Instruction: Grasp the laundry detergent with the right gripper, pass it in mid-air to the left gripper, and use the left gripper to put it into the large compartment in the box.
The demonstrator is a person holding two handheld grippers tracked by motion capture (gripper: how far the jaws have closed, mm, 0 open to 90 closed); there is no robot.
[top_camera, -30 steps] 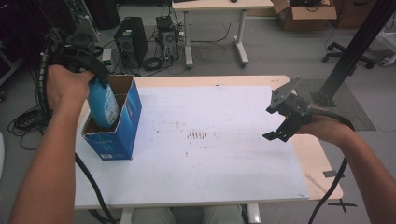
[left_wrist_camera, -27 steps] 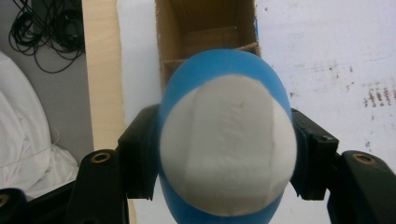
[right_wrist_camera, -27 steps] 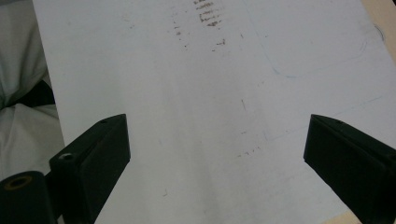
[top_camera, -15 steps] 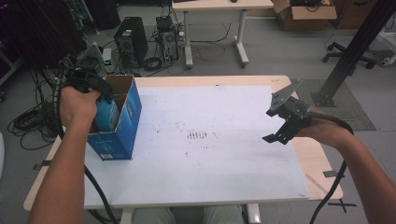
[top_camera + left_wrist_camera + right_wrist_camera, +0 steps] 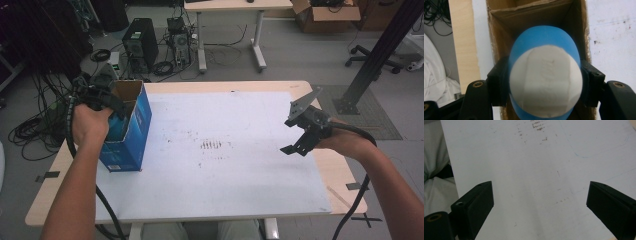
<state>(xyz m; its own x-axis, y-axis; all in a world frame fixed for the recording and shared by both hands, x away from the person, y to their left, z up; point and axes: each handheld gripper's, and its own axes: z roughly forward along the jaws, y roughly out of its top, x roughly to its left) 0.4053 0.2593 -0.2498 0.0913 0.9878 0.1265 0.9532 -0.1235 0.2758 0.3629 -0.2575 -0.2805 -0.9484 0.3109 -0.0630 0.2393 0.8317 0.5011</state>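
The left gripper (image 5: pixel 544 82), clamped on the blue bottle (image 5: pixel 545 75), had it partly inside the box (image 5: pixel 131 131), unreleased; the right gripper (image 5: pixel 539 202) hung apart, empty.

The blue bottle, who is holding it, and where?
The left gripper holds the blue bottle by its two sides, near the white end, over the open box. The right gripper holds nothing.

Looking like a lab or technical workroom: desktop computer towers (image 5: pixel 141 46) standing on the grey floor amid tangled cables (image 5: pixel 35 131), spare desks (image 5: pixel 235 6) waiting behind, a cardboard box (image 5: pixel 325 11) sitting nearby, an office chair (image 5: pixel 374 52) showing at the right edge.
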